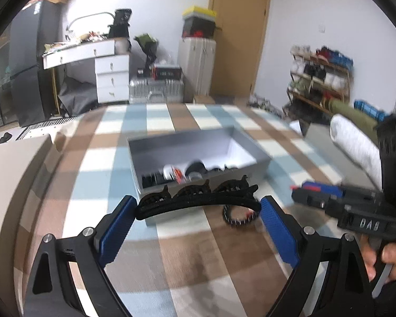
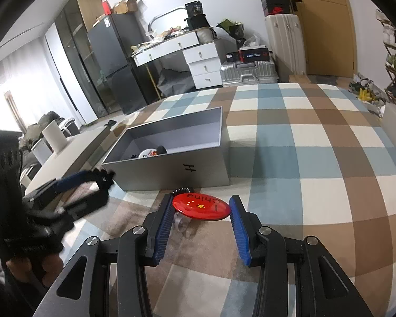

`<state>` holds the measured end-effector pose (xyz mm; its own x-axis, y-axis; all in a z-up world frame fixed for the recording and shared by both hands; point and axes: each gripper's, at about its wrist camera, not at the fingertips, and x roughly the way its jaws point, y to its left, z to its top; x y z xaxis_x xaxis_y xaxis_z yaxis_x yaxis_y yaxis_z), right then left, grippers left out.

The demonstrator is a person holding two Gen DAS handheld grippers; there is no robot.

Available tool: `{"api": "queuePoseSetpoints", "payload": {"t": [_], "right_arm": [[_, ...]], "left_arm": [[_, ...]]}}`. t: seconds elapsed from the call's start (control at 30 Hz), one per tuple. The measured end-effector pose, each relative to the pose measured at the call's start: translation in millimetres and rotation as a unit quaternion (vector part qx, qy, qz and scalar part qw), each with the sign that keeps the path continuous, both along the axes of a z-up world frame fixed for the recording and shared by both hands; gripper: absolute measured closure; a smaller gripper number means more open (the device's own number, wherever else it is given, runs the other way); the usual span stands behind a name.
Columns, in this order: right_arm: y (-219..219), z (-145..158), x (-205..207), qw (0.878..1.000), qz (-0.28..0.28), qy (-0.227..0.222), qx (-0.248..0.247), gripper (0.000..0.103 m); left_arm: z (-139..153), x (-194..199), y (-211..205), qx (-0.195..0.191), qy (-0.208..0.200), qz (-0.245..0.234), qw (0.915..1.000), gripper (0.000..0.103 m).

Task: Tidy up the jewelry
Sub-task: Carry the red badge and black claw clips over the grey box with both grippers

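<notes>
My left gripper [image 1: 198, 206] is shut on a black lace headband [image 1: 198, 198], holding it by both ends just in front of the grey box [image 1: 198, 134]. The box holds several small items [image 1: 187, 173]. A black beaded bracelet [image 1: 240, 215] lies on the checked cloth beneath the headband. My right gripper [image 2: 200, 208] holds a red round badge [image 2: 200, 206] with a star and "China" between its blue pads, near the box [image 2: 177, 169]. The beaded bracelet [image 2: 180, 190] peeks out behind the badge. The left gripper also shows in the right wrist view [image 2: 97, 182].
The checked blue, brown and white cloth [image 2: 303, 158] covers the surface. A white roll [image 1: 356, 142] lies at the right. Behind stand a white desk [image 1: 92, 52], silver suitcase [image 1: 155, 89], door [image 1: 237, 34] and shoe rack [image 1: 319, 79].
</notes>
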<state>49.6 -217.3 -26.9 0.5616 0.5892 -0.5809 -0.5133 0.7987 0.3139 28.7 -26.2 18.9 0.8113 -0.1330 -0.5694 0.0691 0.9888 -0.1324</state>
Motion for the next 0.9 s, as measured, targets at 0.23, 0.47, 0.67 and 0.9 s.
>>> {"api": "queuePoseSetpoints", "payload": {"t": [0.23, 0.47, 0.67, 0.9], "right_arm": [[9.0, 7.3, 4.5, 1.0, 0.006, -0.011, -0.005, 0.061], [18.3, 22.2, 11.2, 0.999, 0.01, -0.03, -0.011, 0.061], [25.6, 31.9, 22.1, 0.999, 0.012, -0.039, -0.009, 0.061], [36.8, 34.5, 36.8, 0.999, 0.013, -0.042, -0.005, 0.061]], "left_arm": [[0.6, 19.2, 16.2, -0.002, -0.023, 0.013, 0.9996, 0.012], [-2.8, 36.8, 28.3, -0.013, -0.024, 0.027, 0.9993, 0.012], [-8.7, 31.4, 33.9, -0.033, -0.018, 0.033, 0.9988, 0.012], [-8.9, 29.7, 29.7, -0.02, -0.017, 0.038, 0.9989, 0.012]]}}
